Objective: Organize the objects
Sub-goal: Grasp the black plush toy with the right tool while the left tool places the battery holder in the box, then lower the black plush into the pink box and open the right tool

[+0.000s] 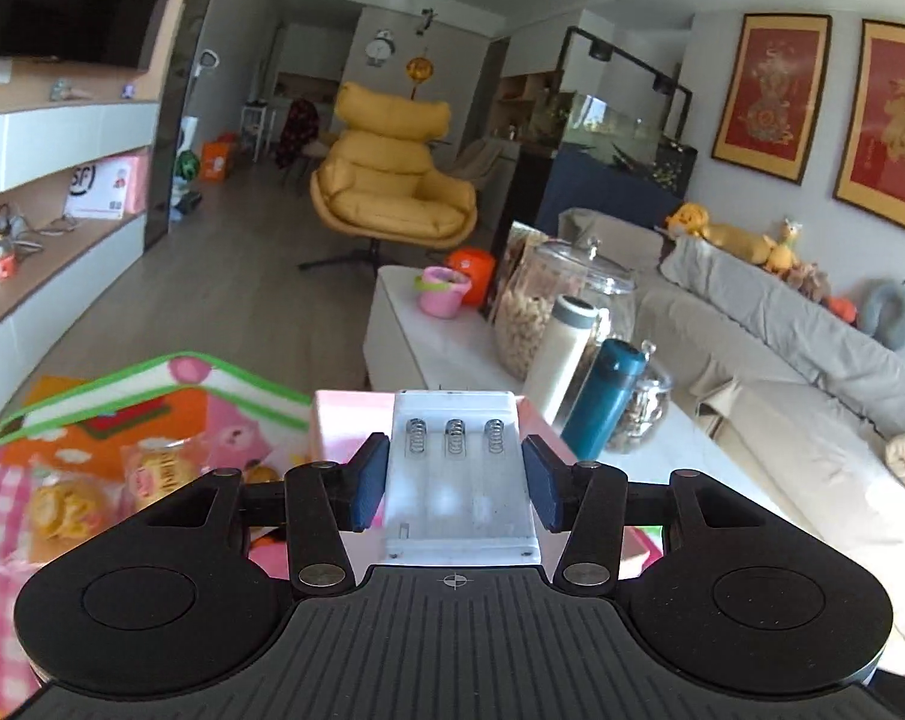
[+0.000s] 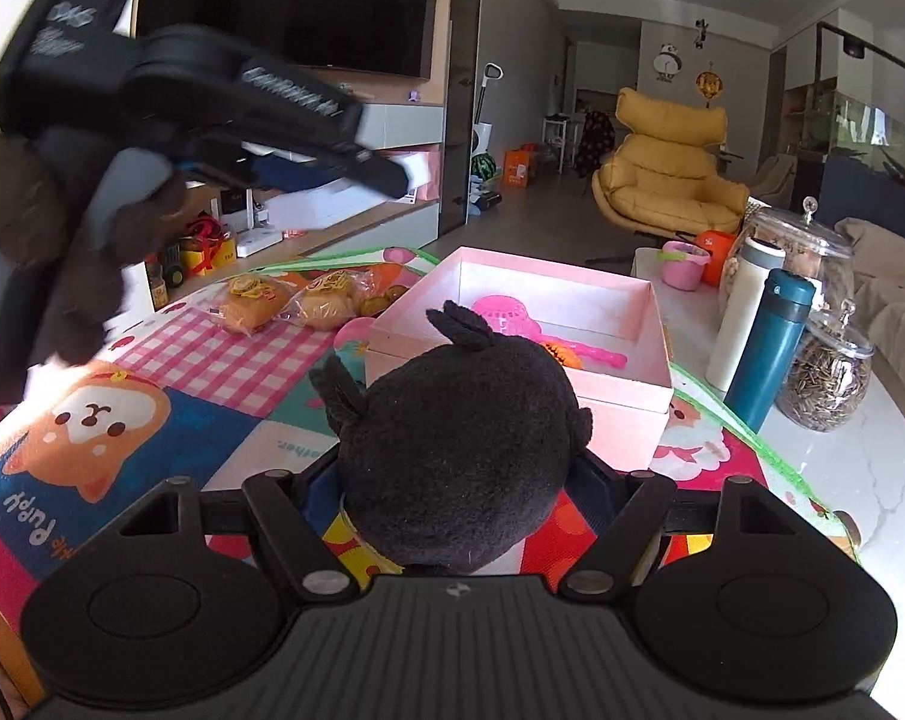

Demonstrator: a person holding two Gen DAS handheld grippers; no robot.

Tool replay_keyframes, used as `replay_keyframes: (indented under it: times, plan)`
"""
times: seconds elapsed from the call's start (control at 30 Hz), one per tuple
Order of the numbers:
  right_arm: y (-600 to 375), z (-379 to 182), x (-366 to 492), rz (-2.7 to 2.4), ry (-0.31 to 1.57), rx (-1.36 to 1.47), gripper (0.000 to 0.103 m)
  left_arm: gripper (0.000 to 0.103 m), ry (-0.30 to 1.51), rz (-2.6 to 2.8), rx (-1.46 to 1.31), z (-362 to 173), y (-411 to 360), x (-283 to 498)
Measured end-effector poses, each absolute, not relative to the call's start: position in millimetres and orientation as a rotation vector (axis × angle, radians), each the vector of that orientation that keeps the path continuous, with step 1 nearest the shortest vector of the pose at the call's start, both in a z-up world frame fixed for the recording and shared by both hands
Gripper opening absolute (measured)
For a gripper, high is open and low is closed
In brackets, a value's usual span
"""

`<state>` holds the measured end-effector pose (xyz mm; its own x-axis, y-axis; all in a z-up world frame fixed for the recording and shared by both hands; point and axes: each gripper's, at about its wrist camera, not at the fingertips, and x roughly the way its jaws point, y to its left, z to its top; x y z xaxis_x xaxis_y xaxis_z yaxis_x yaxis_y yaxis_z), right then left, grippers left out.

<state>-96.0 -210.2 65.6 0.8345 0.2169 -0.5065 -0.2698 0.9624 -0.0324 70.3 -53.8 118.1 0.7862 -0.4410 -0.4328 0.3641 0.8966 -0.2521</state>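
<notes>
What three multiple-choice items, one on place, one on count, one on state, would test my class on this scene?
1. Where does the pink strainer lie?
A. inside the pink box
B. on the sofa
C. on the yellow chair

2. How many springs show in the white battery holder?
A. one
B. three
C. five

3. What does the right gripper hold?
A. nothing
B. a teal bottle
C. a black plush toy

Answers: 1 A, it rests on the box floor; 2 B, three coils sit side by side; 3 C, the jaws flank the plush.
</notes>
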Motion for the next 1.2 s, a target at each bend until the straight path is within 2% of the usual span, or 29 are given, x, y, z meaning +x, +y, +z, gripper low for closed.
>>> replay_keyframes:
  times: [0.1,0.2,0.43,0.7,0.83,0.9,0.97,1.2]
  plan:
    - [-217.1,67.7,-94.7,0.24,0.522,-0.104,0.076,0.05,0.562,-0.386,-0.12,93.1,-72.2,103.1]
    - [-228.4,73.2,-93.8,0.213,0.513,-0.09,0.076,0.05,0.533,-0.393,-0.205,85.0,-58.0,100.6]
    - [-246.9,110.3,-52.8,0.195,0.484,0.009,0.076,0.05,0.538,-0.37,-0.215,78.2,2.8,38.2]
    - [-242.8,143.9,57.7,0.12,0.504,0.056,0.076,0.05,0.626,-0.439,-0.099,35.7,25.7,-23.1]
    - [-243.1,126.2,92.6,0.122,0.619,0.086,0.086,0.05,0.64,-0.426,-0.087,24.8,37.8,-29.3]
    - [-241.9,115.2,87.3,0.124,0.637,0.085,0.088,0.05,0.64,-0.417,-0.088,20.8,45.1,-31.3]
    - [-235.0,103.9,69.5,0.102,0.632,0.036,0.095,0.05,0.653,-0.41,-0.113,17.0,50.8,-28.7]
    - [-191.7,63.0,-18.3,0.155,0.558,-0.186,0.101,0.05,0.667,-0.403,-0.114,5.8,49.0,-26.8]
